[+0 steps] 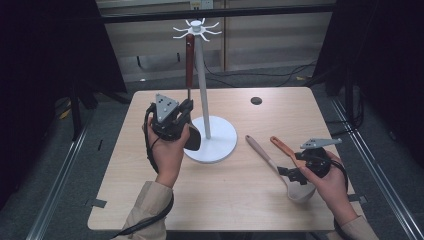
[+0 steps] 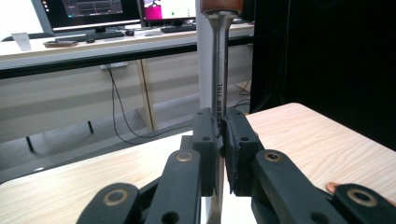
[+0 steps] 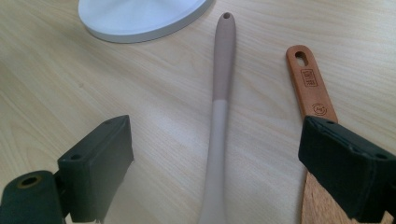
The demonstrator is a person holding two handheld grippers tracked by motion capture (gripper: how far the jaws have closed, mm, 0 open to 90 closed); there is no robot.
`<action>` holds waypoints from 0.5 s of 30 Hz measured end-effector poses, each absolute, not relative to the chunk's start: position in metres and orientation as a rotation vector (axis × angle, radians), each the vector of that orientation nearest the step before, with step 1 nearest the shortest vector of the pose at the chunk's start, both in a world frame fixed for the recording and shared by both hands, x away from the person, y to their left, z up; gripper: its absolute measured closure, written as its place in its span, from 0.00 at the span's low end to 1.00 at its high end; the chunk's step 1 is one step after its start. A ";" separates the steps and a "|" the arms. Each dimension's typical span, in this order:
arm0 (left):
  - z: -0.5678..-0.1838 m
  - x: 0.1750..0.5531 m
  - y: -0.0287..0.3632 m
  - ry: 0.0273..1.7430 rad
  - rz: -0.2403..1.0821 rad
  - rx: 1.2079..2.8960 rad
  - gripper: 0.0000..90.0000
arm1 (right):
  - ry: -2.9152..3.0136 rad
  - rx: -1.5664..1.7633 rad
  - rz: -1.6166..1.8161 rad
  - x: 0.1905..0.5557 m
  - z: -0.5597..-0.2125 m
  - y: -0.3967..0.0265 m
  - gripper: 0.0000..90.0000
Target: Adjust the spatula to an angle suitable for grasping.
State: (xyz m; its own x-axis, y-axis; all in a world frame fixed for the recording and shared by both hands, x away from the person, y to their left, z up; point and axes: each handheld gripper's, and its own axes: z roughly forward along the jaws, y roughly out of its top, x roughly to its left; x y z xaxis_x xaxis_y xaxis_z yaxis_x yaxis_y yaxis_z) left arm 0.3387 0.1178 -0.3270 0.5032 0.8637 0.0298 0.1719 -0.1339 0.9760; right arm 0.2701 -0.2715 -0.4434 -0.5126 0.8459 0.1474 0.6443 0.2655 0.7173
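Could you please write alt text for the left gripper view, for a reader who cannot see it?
The left tongs are shut on the upright metal shank of a utensil with a reddish-brown handle. Beyond are the wooden table, a white pole and a desk with monitors.

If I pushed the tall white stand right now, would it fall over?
Probably not easily. The white stand sits on a wide round base, which should steady it. But its pole is tall and thin, so a push near the hooks might tip it. The left gripper hangs a utensil there, adding a little top weight.
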 end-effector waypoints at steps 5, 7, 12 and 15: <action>-0.326 0.340 0.117 0.872 0.749 1.597 0.91 | 2.274 1.382 1.089 0.270 -0.444 -0.272 0.11; -0.324 0.341 0.116 0.866 0.747 1.595 0.91 | 2.277 1.382 1.088 0.270 -0.443 -0.272 0.11; -0.322 0.341 0.116 0.861 0.737 1.585 0.91 | 2.276 1.381 1.087 0.270 -0.443 -0.272 0.11; -0.323 0.341 0.116 0.867 0.730 1.566 0.91 | 2.280 1.381 1.086 0.270 -0.443 -0.272 0.11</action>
State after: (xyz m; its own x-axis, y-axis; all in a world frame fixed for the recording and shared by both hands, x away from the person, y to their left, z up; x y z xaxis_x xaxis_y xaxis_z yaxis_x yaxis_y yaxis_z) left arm 0.3407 0.1160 -0.3226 0.5348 0.8450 -0.0053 0.1388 -0.0816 0.9870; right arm 0.2696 -0.2717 -0.4434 -0.5131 0.8451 0.1497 0.6487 0.2676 0.7125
